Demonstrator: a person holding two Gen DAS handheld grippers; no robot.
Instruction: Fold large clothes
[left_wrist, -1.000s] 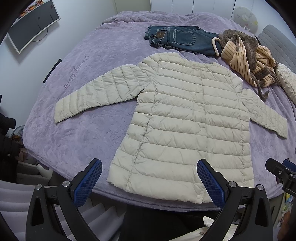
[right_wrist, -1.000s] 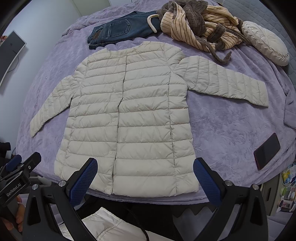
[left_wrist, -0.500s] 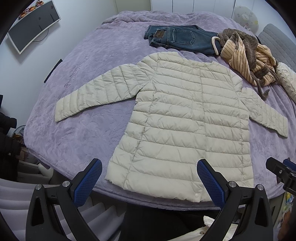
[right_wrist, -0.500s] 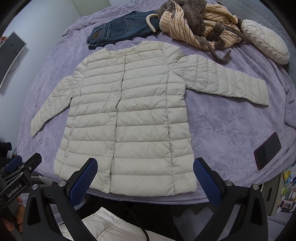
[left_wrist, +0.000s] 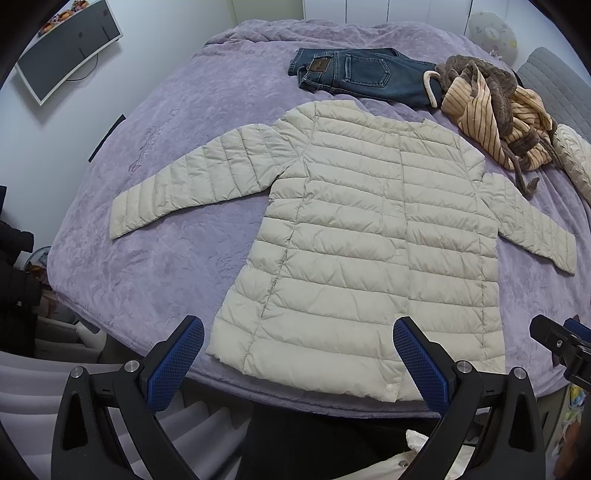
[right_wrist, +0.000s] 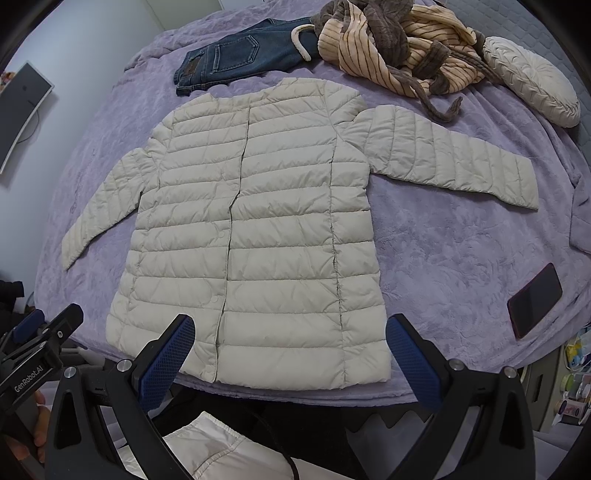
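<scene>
Both tongs, left (left_wrist: 297, 363) and right (right_wrist: 290, 360), stand apart and empty above the bed's (left_wrist: 155, 236) near edge. The jacket (left_wrist: 373, 251) lies flat, hem nearest. Risk: slippery padding may slide off that edge or spring open; jeans (left_wrist: 364, 75) crowd the collar.

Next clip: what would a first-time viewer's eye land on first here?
The cream puffer jacket dominates, spread flat with both sleeves out across the purple bedspread. Beyond its collar lie folded jeans and a heap of striped tan clothing, with a round cream cushion to their right. A dark phone sits near the bed's right edge, while both open grippers, left and right, hover at the hem.
</scene>
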